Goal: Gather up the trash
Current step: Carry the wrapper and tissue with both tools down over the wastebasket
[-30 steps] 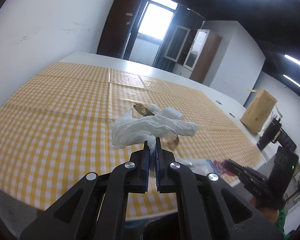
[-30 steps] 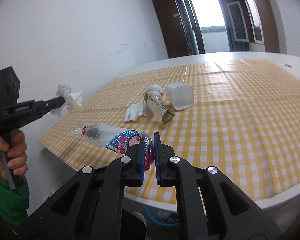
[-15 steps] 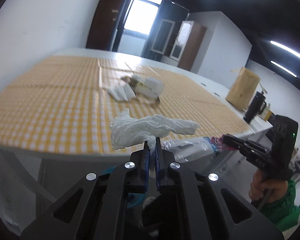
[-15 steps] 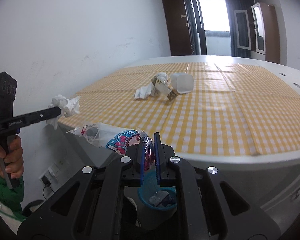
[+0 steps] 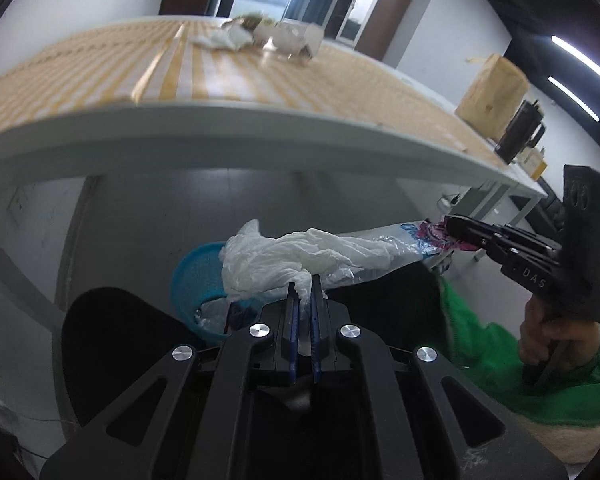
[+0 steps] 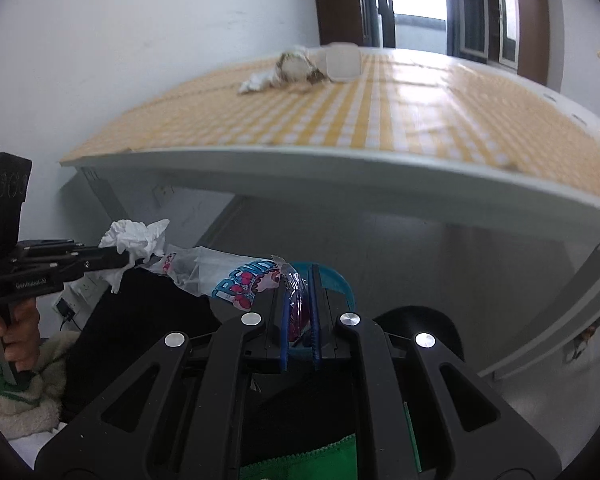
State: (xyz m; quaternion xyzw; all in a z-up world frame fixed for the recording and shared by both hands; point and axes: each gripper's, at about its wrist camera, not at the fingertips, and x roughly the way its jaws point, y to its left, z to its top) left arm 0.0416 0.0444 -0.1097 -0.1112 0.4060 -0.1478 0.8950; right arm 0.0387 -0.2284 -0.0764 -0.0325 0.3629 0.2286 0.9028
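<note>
My left gripper (image 5: pixel 305 280) is shut on a crumpled white tissue (image 5: pixel 296 260) and holds it below the table's edge, just above a blue waste basket (image 5: pixel 198 280) on the floor. My right gripper (image 6: pixel 299 276) is shut on a clear snack wrapper (image 6: pixel 228 276) with red and blue print. The wrapper hangs in the air beside the tissue, over the same basket (image 6: pixel 332 278). The right gripper also shows in the left wrist view (image 5: pixel 452 228), the left one in the right wrist view (image 6: pixel 134 260). The basket holds some trash.
The table (image 5: pixel 220 120) with a yellow checked cloth is above and ahead. On it lie more tissues (image 6: pixel 260 78), a wrapper (image 6: pixel 296 64) and a white plastic cup (image 6: pixel 342 62). A brown paper bag (image 5: pixel 492 92) stands far right. Black trouser legs flank the basket.
Both grippers have dropped from table height to below the table's edge, carrying the tissue and the wrapper. The blue basket has come into close view under them.
</note>
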